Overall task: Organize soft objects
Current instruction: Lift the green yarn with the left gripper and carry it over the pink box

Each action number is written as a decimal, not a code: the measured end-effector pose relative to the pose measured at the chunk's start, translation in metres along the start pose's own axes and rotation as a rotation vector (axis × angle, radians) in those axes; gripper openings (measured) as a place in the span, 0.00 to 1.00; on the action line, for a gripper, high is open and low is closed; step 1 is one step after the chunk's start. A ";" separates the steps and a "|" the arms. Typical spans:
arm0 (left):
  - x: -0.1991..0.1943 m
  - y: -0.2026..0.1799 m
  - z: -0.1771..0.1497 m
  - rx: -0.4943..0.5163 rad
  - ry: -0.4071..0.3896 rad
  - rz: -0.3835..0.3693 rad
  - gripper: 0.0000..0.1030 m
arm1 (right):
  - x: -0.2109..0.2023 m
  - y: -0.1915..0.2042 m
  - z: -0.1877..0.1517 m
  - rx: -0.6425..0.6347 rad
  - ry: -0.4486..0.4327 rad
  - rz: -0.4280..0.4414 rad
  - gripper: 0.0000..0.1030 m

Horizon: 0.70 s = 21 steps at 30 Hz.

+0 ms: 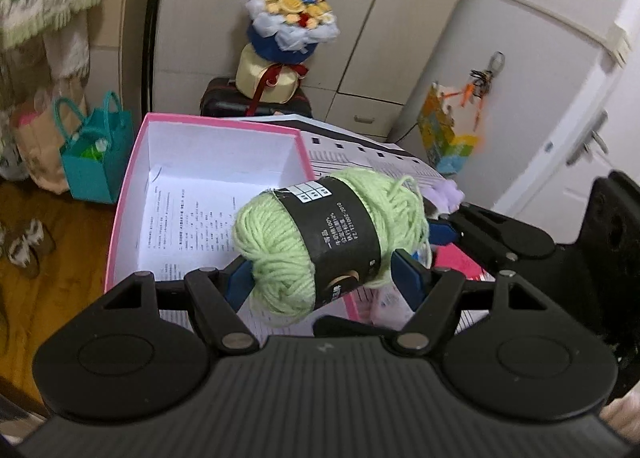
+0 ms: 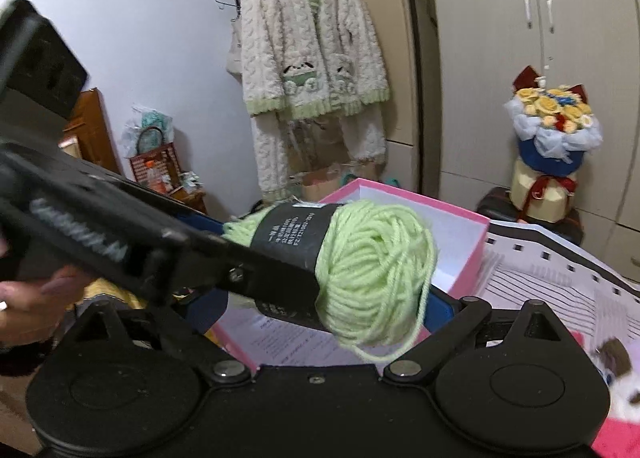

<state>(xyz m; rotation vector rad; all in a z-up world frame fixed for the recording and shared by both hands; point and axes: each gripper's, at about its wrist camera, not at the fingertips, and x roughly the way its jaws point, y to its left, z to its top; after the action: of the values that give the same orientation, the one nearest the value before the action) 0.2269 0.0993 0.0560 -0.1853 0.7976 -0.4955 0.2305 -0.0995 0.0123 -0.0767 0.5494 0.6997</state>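
Ahead of the fingers: pink box [image 1: 128, 193], open-topped, interior free apart from printed sheets [image 1: 188, 225] lining its floor. Between the fingers: green yarn skein [image 1: 320, 242]. Right of them: right gripper [image 1: 452, 234] crowding close.

Both wrist cameras looked close, tilted downward; both shared the green yarn skein [image 1: 320, 234] [image 2: 360, 266] and pink box [image 1: 132, 193] [image 2: 460, 217].

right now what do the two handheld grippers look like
Both are matte black plastic: the left gripper has a ribbed body, round pivot discs, silver rivets, linkage arms and blue finger pads. The right gripper matches, with blue pads too. No sleeves or cables show.
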 end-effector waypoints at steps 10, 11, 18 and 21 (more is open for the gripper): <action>0.058 0.058 0.036 -0.092 -0.054 0.073 0.71 | 0.073 -0.042 0.022 -0.087 0.109 0.002 0.51; 0.062 0.062 0.040 -0.093 -0.061 0.072 0.71 | 0.080 -0.048 0.025 -0.077 0.121 0.009 0.49; 0.109 0.082 0.062 -0.120 -0.009 0.089 0.71 | 0.122 -0.059 0.032 -0.097 0.203 -0.085 0.45; 0.128 0.090 0.063 -0.147 0.020 0.102 0.71 | 0.138 -0.057 0.031 -0.127 0.242 -0.153 0.45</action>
<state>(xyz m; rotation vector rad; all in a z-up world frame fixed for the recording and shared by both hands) 0.3802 0.1131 -0.0128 -0.2749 0.8587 -0.3430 0.3673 -0.0542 -0.0365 -0.3220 0.7227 0.5789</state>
